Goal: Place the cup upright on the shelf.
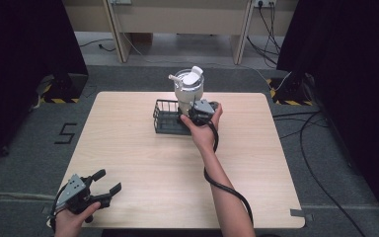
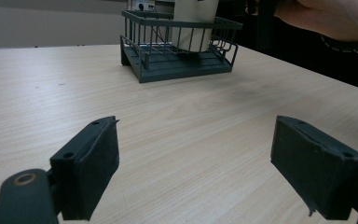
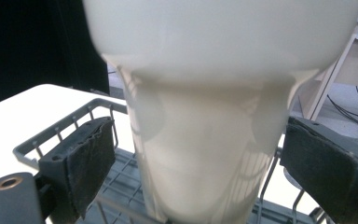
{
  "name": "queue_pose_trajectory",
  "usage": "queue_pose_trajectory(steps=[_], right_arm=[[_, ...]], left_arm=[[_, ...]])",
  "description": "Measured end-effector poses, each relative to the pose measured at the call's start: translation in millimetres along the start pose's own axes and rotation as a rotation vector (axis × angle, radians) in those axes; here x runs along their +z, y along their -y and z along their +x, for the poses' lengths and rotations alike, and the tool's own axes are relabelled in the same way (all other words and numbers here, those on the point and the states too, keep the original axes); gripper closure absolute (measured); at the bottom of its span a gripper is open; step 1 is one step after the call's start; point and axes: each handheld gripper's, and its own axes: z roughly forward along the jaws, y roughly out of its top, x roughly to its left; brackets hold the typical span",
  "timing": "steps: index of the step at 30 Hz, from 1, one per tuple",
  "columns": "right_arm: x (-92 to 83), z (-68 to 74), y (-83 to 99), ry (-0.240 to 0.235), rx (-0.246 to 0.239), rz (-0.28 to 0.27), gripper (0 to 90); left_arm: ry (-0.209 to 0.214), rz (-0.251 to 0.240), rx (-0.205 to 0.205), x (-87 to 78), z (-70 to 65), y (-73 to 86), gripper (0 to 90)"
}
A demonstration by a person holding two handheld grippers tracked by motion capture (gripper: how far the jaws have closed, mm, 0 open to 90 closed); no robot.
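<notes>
Cup [image 1: 188, 89], a tall white one with a lid and flip cap, stands upright inside the dark wire basket [image 1: 164, 117] at the far middle of the table [image 1: 143, 168]. Right gripper [image 1: 197, 112] has its jaws wide open on both sides of the cup's narrow lower part, not touching it. Left gripper [image 1: 109, 181] rests well apart at the near left corner, jaws wide open and holding nothing.

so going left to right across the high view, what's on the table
left tool, open, held at the near left corner → dark wire basket → white tumbler standing in the basket's right end → right tool at the tumbler, jaws apart either side of it
</notes>
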Motion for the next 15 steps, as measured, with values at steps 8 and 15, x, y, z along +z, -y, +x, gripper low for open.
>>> queue_pose_trajectory(steps=[8, 15], right_arm=[[-9.7, -3.7, 2.2, 0.002, 0.010, -0.005, 11.0], [-24.3, -11.6, 1.7, 0.010, -0.002, -0.016, 12.0]], left_arm=[[-0.001, 0.000, 0.001, 0.0, -0.2, 0.1, 14.6], [-0.002, -0.001, 0.002, -0.3, -0.7, 0.1, 14.5]])
